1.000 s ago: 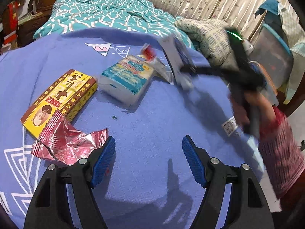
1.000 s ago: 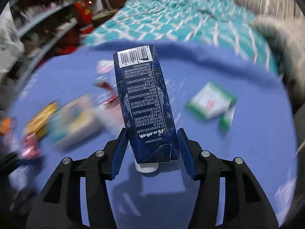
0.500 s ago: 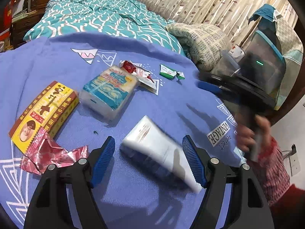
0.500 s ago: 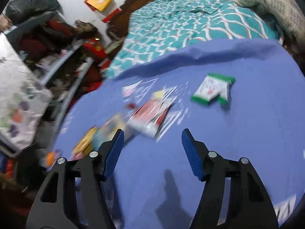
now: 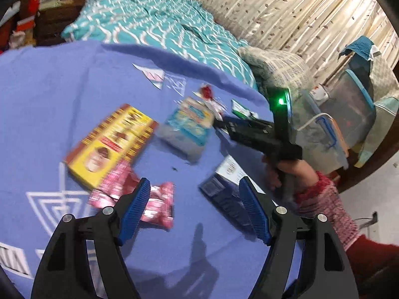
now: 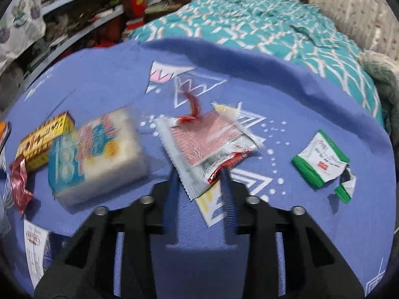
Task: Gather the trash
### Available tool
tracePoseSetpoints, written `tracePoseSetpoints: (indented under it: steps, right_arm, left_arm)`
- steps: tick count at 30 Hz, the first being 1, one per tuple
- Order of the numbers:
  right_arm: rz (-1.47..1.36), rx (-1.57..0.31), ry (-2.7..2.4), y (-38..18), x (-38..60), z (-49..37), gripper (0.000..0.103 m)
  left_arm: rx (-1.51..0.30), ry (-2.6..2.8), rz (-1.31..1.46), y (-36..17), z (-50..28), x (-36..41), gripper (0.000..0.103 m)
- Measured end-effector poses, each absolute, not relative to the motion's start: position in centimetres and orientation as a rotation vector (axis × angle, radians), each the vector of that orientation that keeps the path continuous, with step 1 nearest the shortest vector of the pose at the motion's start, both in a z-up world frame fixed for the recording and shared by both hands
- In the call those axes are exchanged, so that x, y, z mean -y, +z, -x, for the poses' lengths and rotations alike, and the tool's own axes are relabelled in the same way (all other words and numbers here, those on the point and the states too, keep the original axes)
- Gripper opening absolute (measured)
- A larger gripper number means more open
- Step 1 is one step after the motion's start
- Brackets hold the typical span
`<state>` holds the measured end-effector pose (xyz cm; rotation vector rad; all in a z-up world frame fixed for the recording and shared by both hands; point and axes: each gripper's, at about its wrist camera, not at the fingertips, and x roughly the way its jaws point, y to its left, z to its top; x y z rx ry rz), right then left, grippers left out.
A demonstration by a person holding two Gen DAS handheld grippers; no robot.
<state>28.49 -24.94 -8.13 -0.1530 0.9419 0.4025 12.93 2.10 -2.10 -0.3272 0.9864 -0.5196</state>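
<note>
Trash lies scattered on a blue cloth (image 5: 62, 94). My left gripper (image 5: 194, 209) is open above it. A dark blue carton (image 5: 222, 189) lies by its right finger and a crumpled pink wrapper (image 5: 149, 199) by its left. My right gripper (image 6: 200, 182) is low over a clear snack wrapper (image 6: 199, 144) that has red foil in it. Its jaws are closing, the wrapper's near corner is between them, and the pads touch its edges. In the left wrist view a hand (image 5: 294, 172) holds the right gripper (image 5: 222, 124).
A yellow box (image 5: 112, 144), a blue-and-white pack (image 6: 97, 154) and a torn green-and-white sachet (image 6: 321, 159) also lie on the cloth. A teal quilt (image 6: 249, 20) lies behind. Clear storage bins (image 5: 349, 114) stand at the right, cluttered shelves (image 6: 74, 25) at the left.
The right gripper let go of the blue carton, which now lies by my left gripper. It then swung over to the clear wrapper and its jaws narrowed. The left gripper shifted slightly, still open.
</note>
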Motion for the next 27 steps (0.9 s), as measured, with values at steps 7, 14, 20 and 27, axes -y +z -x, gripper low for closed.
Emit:
tracePoseSetpoints:
  steps: [7, 14, 20, 27]
  right_arm:
    - [-0.112, -0.896, 0.4, -5.8, 29.3, -24.6, 0.017]
    - [-0.313, -0.811, 0.399, -3.6, 32.7, -17.8, 0.017]
    - [-0.463, -0.771, 0.324, -4.2, 36.8, -11.5, 0.017]
    - [-0.632, -0.774, 0.296, -6.4, 39.6, -4.5, 0.017]
  left_arm:
    - [-0.996, -0.521, 0.2, -1.8, -15.2, 1.7, 0.07]
    - [-1.047, -0.379, -0.15, -3.0, -23.3, 7.2, 0.08]
    - [-1.127, -0.35, -0.214, -5.9, -24.4, 8.9, 0.057]
    - [-0.911, -0.405, -0.063, 2.1, -17.9, 6.2, 0.058]
